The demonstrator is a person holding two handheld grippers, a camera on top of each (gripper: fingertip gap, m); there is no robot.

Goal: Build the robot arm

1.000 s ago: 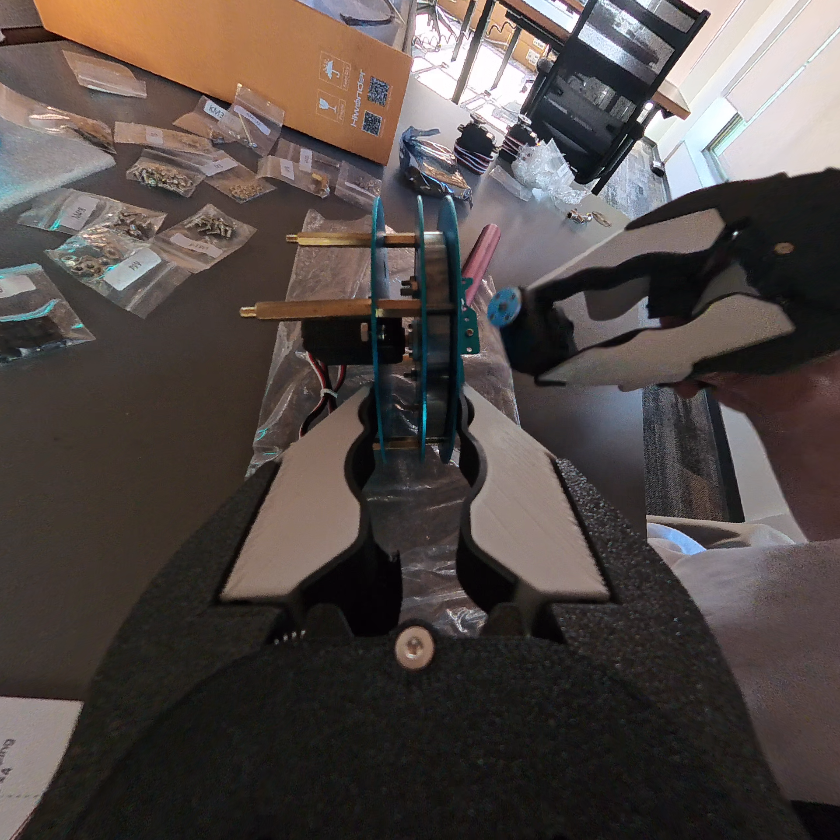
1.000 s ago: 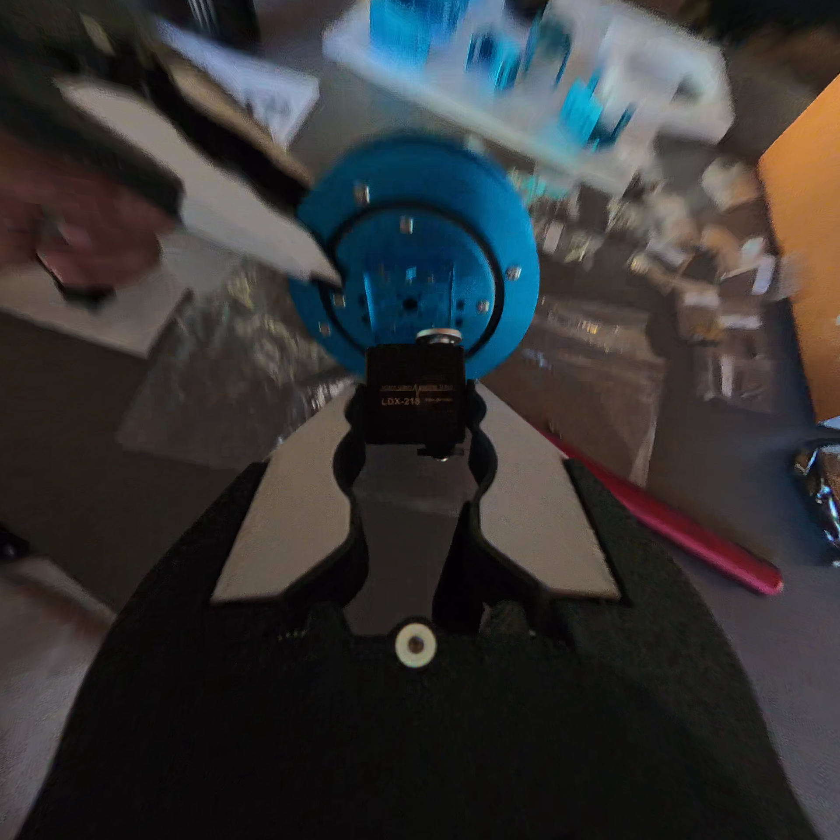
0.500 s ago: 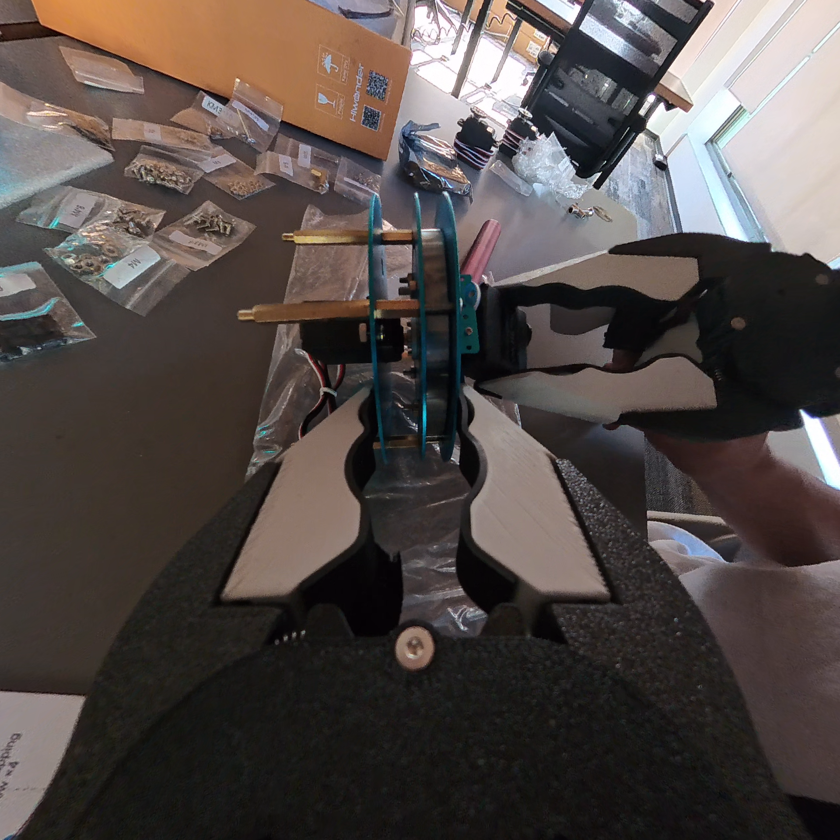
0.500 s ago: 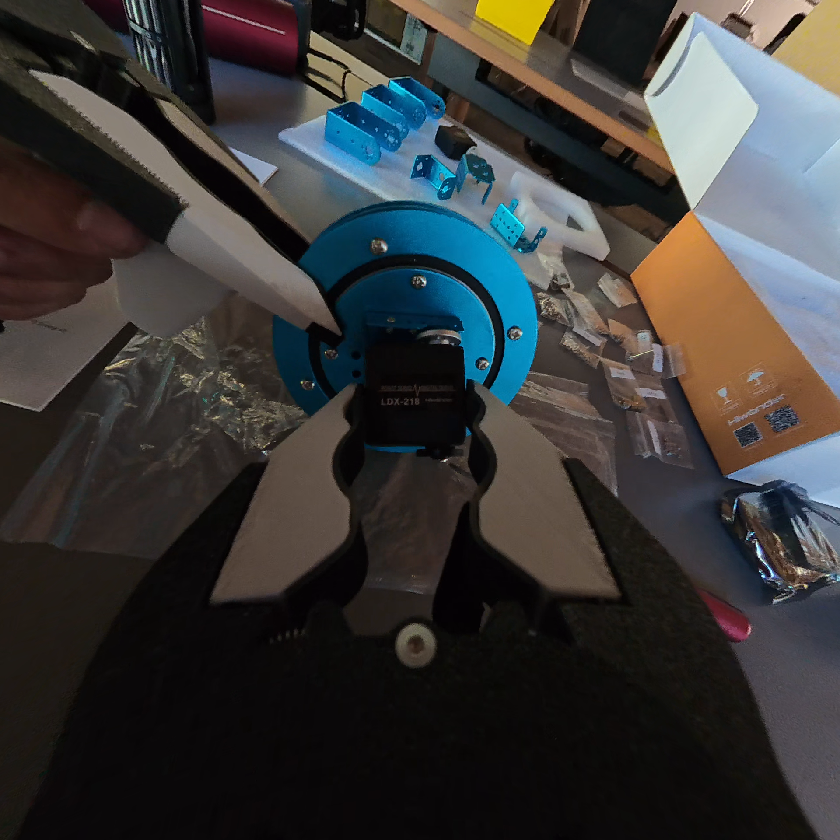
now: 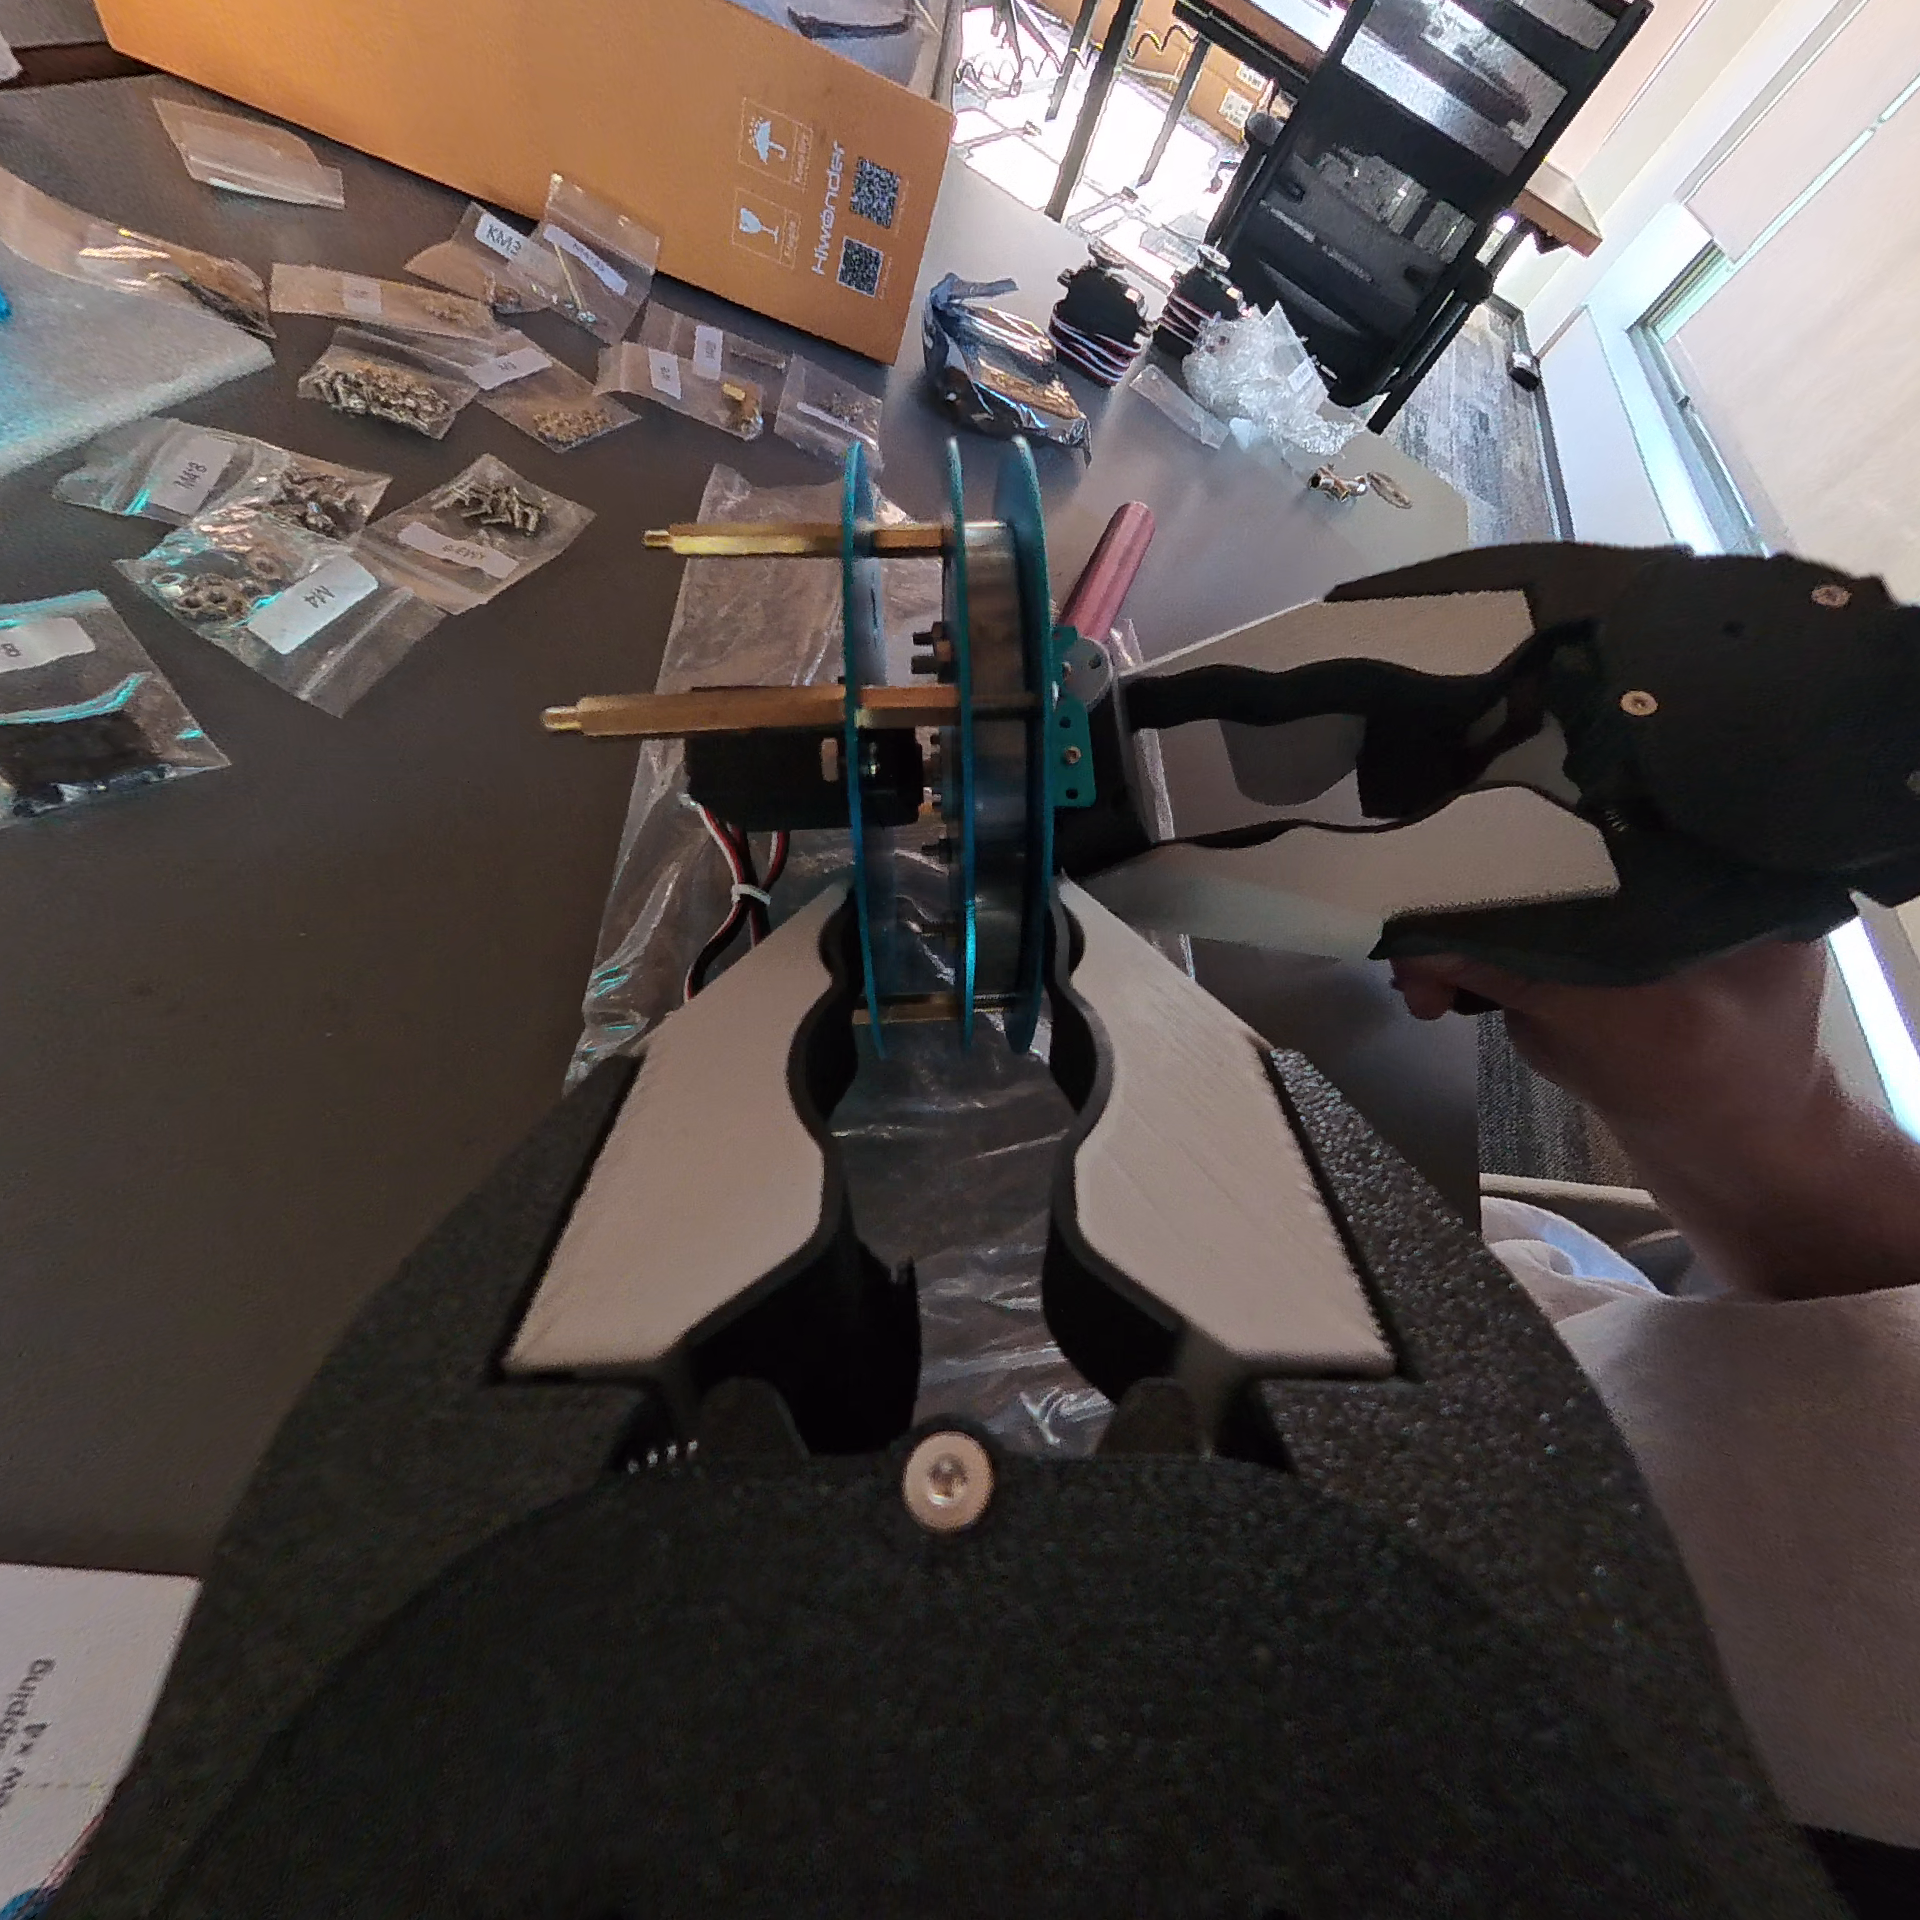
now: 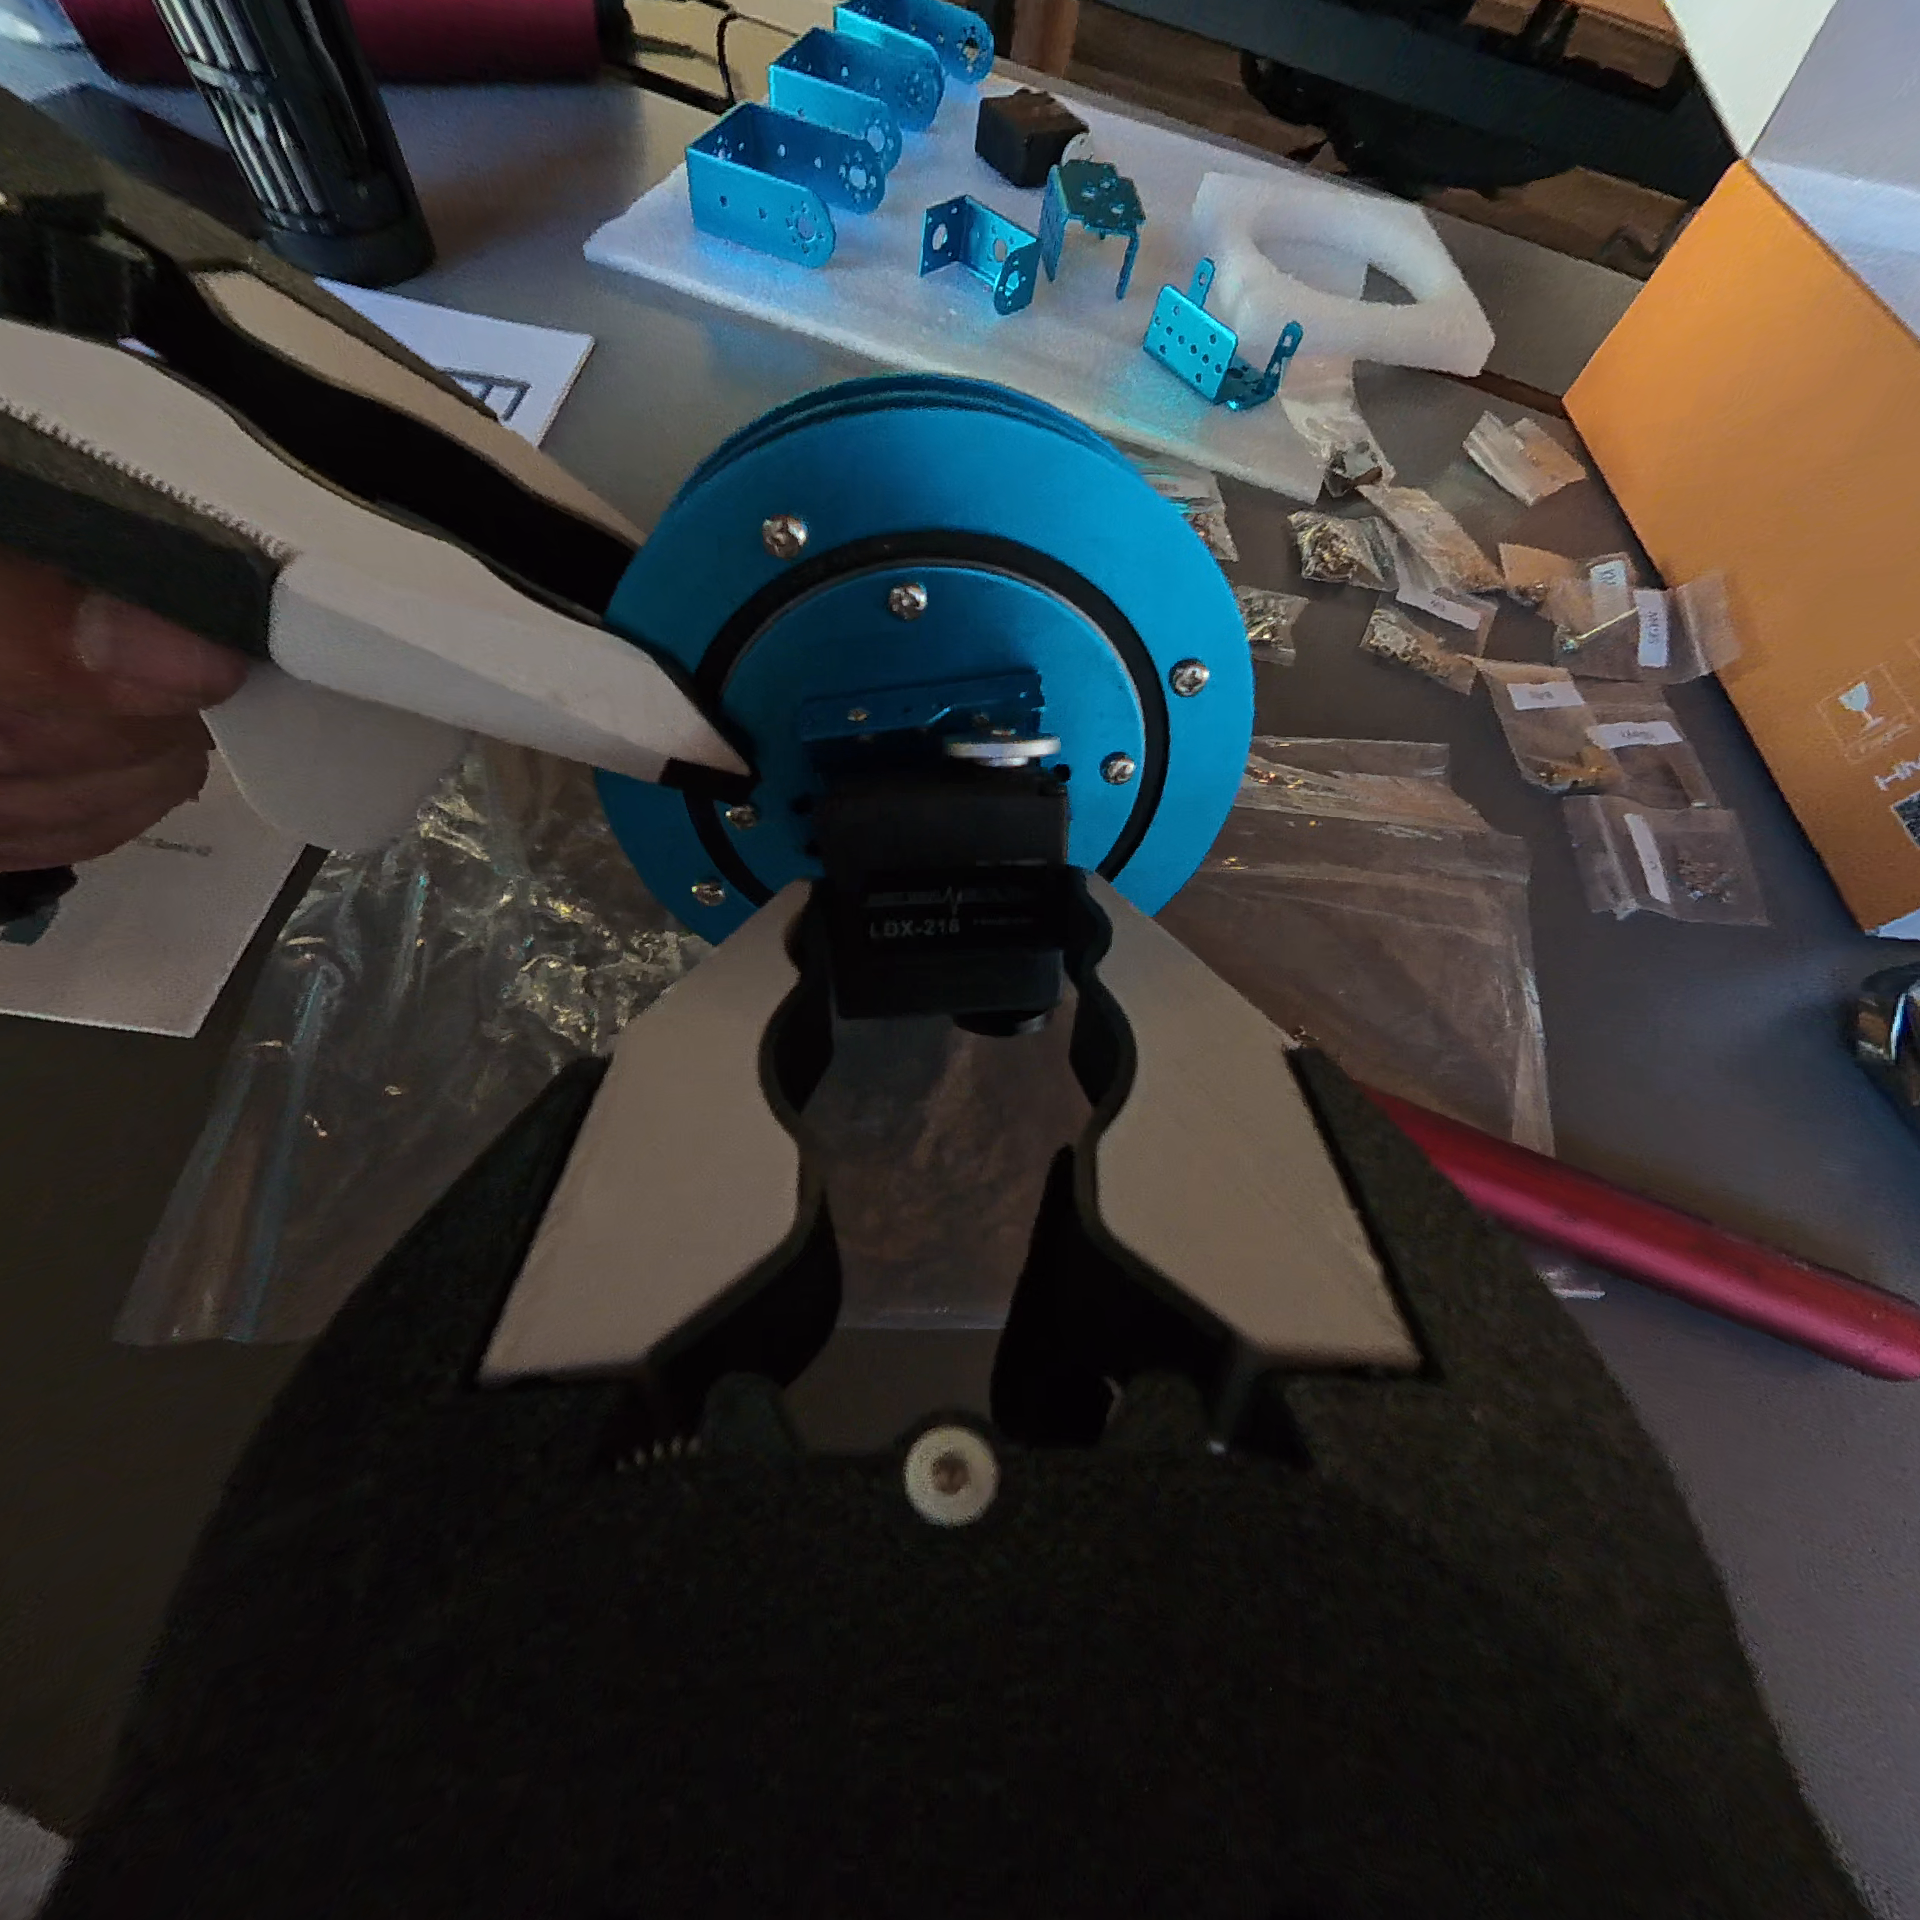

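My left gripper is shut on the rim of a blue disc assembly: stacked round blue plates joined by brass standoffs, with a black motor and wires at its back. My right gripper is shut on a black servo and holds it against the disc's front face, just below a small blue bracket. In the left wrist view the right gripper comes in from the right. In the right wrist view a left finger reaches the disc from the left.
A clear plastic bag lies on the dark table under the assembly. Several bags of screws and an orange box lie beyond. A white foam tray carries blue brackets. A red tool handle lies at the right.
My right gripper has brought the servo from a gap at the right up against the disc's face. My left gripper has held the assembly still.
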